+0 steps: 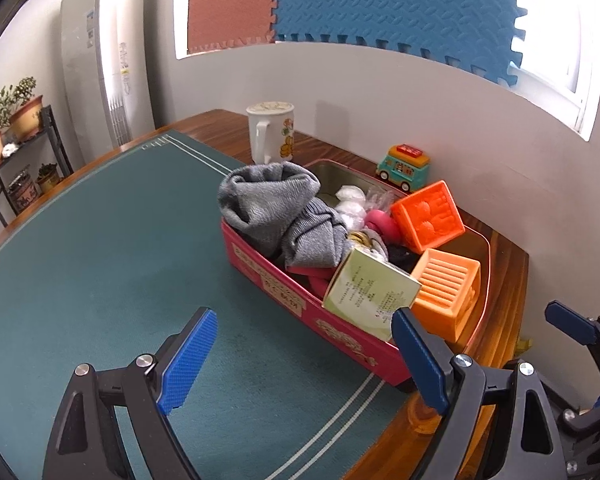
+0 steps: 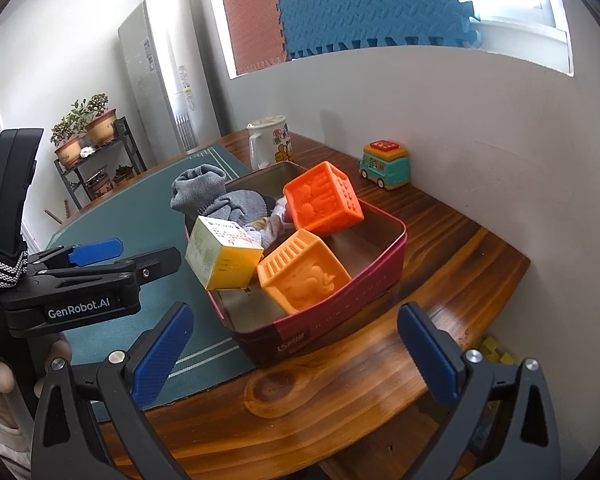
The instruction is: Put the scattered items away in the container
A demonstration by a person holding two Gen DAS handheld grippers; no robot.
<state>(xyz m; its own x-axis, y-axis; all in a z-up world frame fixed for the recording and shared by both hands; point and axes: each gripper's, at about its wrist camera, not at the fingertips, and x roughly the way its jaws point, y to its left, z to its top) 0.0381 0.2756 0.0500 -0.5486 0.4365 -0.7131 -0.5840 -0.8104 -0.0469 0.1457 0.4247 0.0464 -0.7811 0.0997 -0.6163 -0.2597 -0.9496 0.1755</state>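
Note:
A red tin container (image 1: pixel 284 288) (image 2: pixel 340 296) sits at the mat's right edge. Inside lie a grey sock (image 1: pixel 272 208) (image 2: pixel 204 190), a yellow-green carton (image 1: pixel 370 292) (image 2: pixel 224 258), two orange cubes (image 1: pixel 428 216) (image 1: pixel 448 292) (image 2: pixel 324 204) (image 2: pixel 304 276) and small pink and white items (image 1: pixel 364 212). My left gripper (image 1: pixel 304 356) stands open over the mat, in front of the tin, holding nothing. My right gripper (image 2: pixel 296 352) is open too, above the wooden table just short of the tin's near end. The left gripper (image 2: pixel 96 252) shows at the left of the right wrist view.
A white mug (image 1: pixel 270 132) (image 2: pixel 268 142) and a teal toy bus (image 1: pixel 404 168) (image 2: pixel 384 170) stand on the wooden table (image 2: pixel 440 264) behind the tin, near the wall. The green mat (image 1: pixel 100 248) covers the table's left part. A plant shelf (image 2: pixel 96 156) and an air conditioner (image 2: pixel 168 80) stand beyond.

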